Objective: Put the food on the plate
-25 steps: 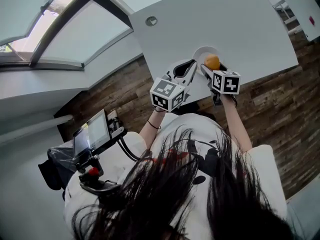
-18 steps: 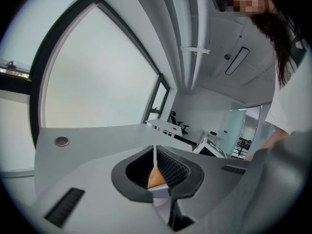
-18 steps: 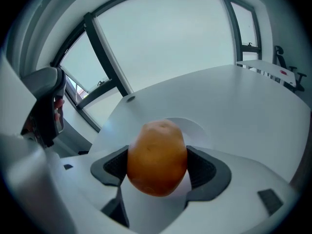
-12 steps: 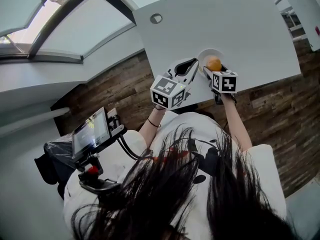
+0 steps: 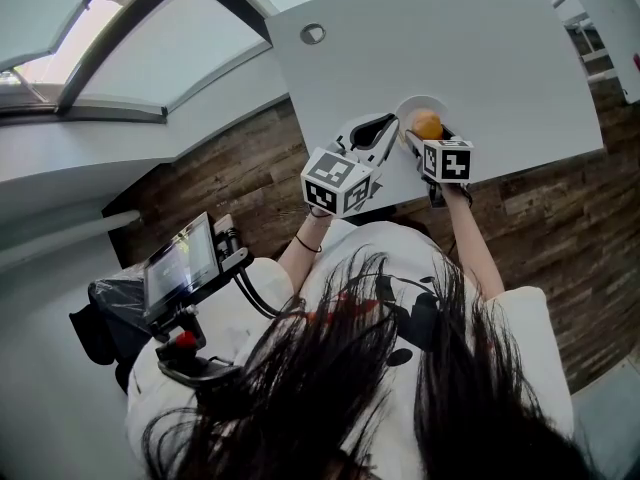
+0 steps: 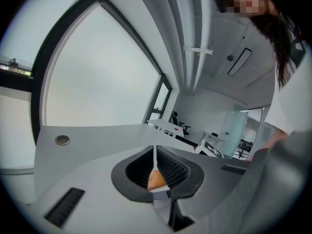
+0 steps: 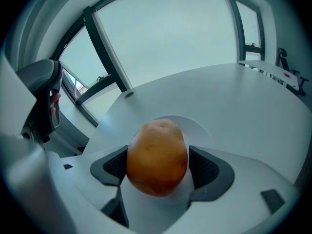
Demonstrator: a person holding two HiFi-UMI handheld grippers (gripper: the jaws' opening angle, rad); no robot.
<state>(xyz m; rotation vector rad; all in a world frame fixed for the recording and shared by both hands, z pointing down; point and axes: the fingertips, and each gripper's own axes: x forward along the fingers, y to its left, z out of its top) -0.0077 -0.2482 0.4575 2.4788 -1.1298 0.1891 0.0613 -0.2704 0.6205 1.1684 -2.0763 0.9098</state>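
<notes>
food: smooth orange-brown oval potato-like piece (image 7: 157,157), upright, gripped at its sides by right gripper (image 7: 158,168) | place: over the plate (contact unclear) | plate: small round white plate (image 5: 409,107), flat, near edge of pale grey table (image 5: 480,48)

Readable text: we find none in any view.
Left claw's cube (image 5: 338,181): black-and-white square patterns only, no letters or digits.
Right claw's cube (image 5: 447,160): the same kind of patterns.
Small screen (image 5: 183,260): lit, but too small for us to read.
Far desk (image 6: 168,129): a red mark, blurred.
</notes>
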